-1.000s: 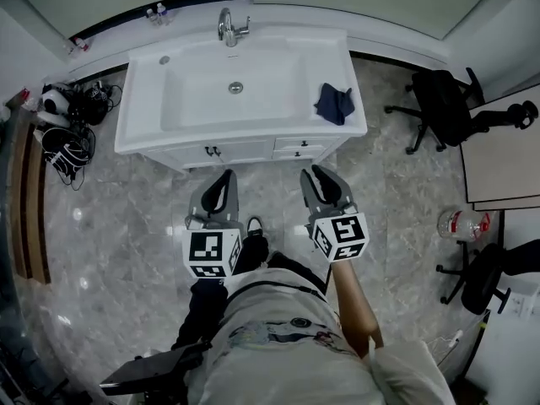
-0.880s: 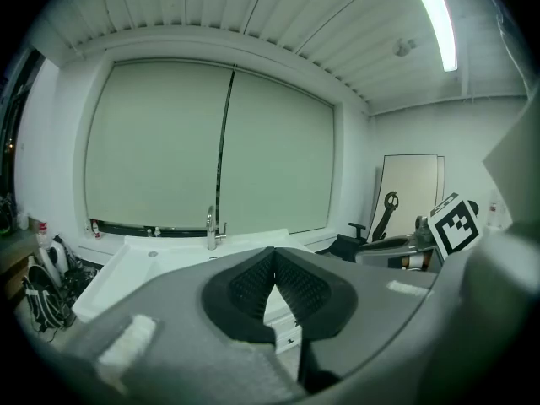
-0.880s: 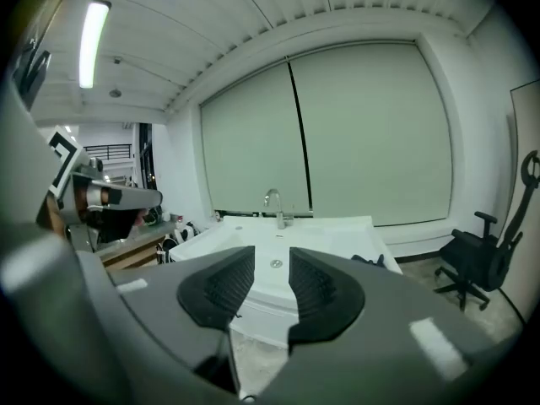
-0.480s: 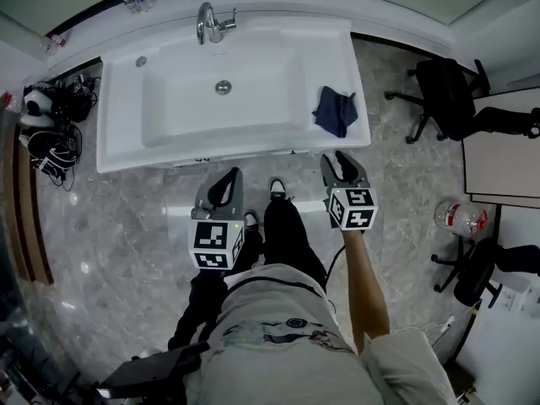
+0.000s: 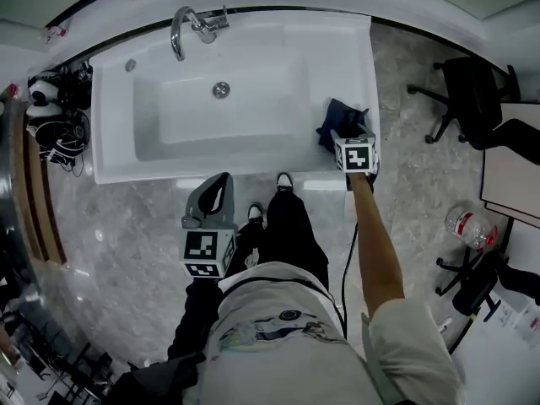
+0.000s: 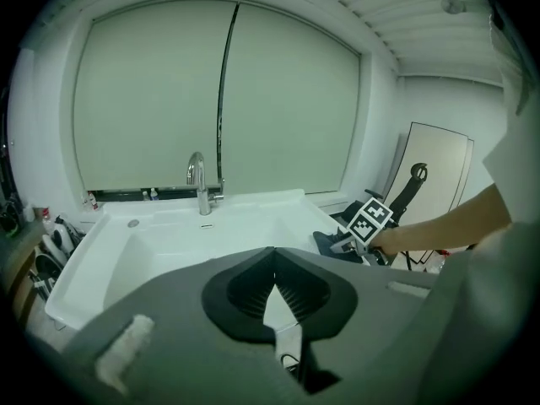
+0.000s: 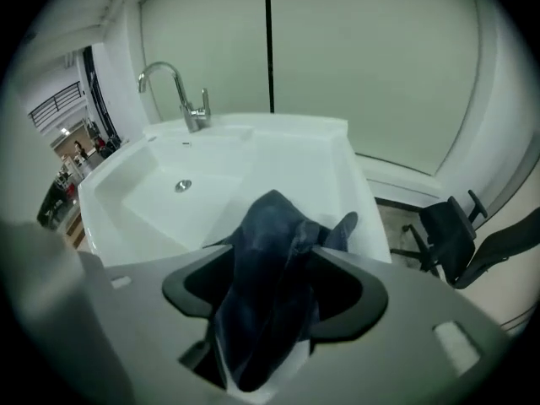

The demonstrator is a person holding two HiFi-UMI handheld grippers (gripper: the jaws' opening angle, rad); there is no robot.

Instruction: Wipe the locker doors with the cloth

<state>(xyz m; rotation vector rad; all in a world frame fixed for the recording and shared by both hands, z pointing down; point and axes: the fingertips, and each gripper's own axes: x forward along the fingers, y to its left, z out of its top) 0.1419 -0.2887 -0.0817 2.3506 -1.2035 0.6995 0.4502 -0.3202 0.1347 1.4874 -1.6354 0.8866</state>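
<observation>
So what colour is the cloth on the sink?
The cloth is dark blue, clearest in the right gripper view.

White sink [image 5: 169,169] bears a cloth [image 5: 336,118] (dark blue).

Right gripper [image 5: 348,127] swung forward, down to cloth [image 5: 334,115]; fingers [image 7: 342,298] just opened wider, cloth between.

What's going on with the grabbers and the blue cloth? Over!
Right gripper over the cloth on the sink ledge, jaws just opened wide, cloth between them, not gripped. Left gripper shut, empty, short of the sink. Nothing blocking.
</observation>
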